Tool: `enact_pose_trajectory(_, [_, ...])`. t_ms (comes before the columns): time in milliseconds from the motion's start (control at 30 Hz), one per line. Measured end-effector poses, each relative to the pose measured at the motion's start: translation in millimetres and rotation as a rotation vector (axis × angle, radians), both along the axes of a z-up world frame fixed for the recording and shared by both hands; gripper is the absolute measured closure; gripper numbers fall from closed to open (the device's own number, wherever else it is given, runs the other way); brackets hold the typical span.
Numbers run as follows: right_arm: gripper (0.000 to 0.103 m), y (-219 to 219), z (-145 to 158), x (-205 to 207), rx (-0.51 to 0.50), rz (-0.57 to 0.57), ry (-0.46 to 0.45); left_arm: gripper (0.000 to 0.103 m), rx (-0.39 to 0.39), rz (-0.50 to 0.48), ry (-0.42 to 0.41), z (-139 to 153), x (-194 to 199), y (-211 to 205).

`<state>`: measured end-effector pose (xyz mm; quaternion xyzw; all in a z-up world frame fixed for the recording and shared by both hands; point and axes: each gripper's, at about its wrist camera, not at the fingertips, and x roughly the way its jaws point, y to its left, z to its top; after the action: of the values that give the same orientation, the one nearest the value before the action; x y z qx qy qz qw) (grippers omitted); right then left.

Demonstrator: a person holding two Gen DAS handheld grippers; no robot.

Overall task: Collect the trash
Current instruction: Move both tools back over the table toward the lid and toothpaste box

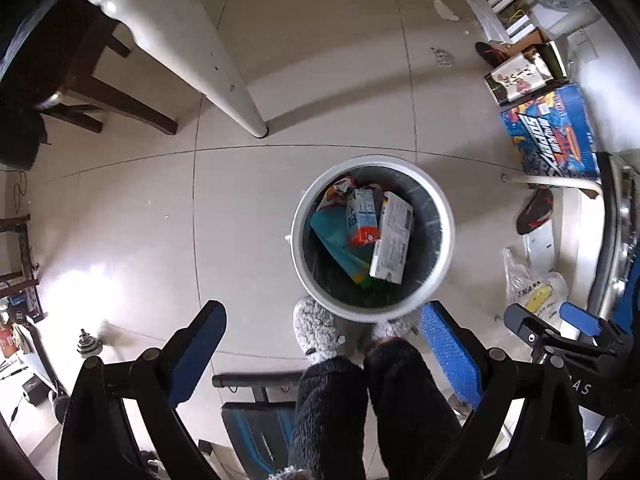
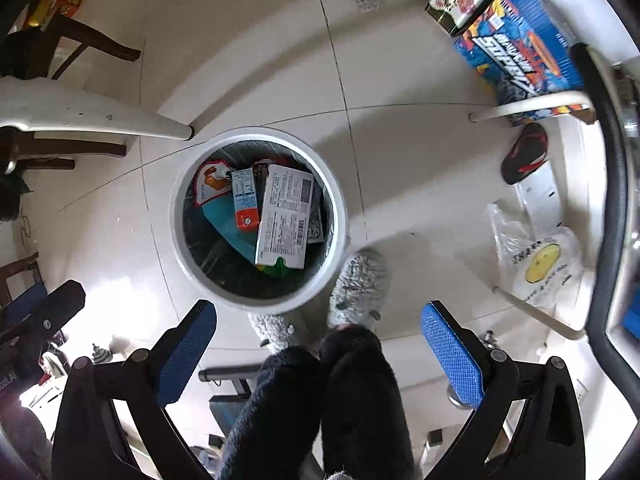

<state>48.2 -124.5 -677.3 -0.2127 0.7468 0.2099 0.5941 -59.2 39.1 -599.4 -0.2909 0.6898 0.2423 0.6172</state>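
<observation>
A round white bin (image 1: 297, 240) (image 2: 176, 216) with a dark liner stands on the tiled floor below both grippers. Inside lie a white carton (image 1: 394, 236) (image 2: 285, 216), a blue and orange carton (image 1: 362, 216) (image 2: 245, 200), a teal packet (image 1: 334, 240) (image 2: 226, 226) and a snack bag (image 1: 340, 190) (image 2: 210, 184). My left gripper (image 1: 322, 312) points down, open, with nothing between its blue pads. My right gripper (image 2: 320, 310) is also open and holds nothing. It shows at the right of the left wrist view as well, as the right gripper (image 1: 548, 316).
A person's dark fluffy trouser legs (image 1: 372, 408) and grey slippers (image 2: 358, 288) stand against the bin. A white table leg (image 1: 240, 96), a dark chair (image 1: 104, 92), a blue box (image 1: 552, 136), a plastic bag (image 1: 536, 292) and a paper scrap (image 1: 446, 10) lie around.
</observation>
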Motion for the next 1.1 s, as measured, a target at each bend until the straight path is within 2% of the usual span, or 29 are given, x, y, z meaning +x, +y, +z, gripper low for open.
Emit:
enact_pose_trajectory(200, [0.000,-5,75,-8,0.017,0.017,-0.028,0.003,0.040,-0.025,-0.024,68,-8,-8])
enact_pose_trajectory(500, [0.000,-12,214,-19,0.088,-0.004,-0.089,0.003,0.061,-0.047,-0.059,171,-23,-20])
enact_pose_trajectory(700, [0.000,-18,289,-26,0.121,-0.037,-0.109,0.003,0.095,-0.013,-0.122,232,-21,-14])
enact_pose_trajectory(833, [0.000,-12,339,-15,0.166,-0.067,-0.157,0.003,0.150,0.003,-0.199,274,2,2])
enact_pose_trajectory(900, [0.000,-5,366,3,0.198,-0.090,-0.199,0.003,0.186,0.002,-0.224,289,15,9])
enact_pose_trajectory(1100, [0.000,17,420,70,0.248,-0.135,-0.298,0.003,0.281,-0.016,-0.280,328,78,46])
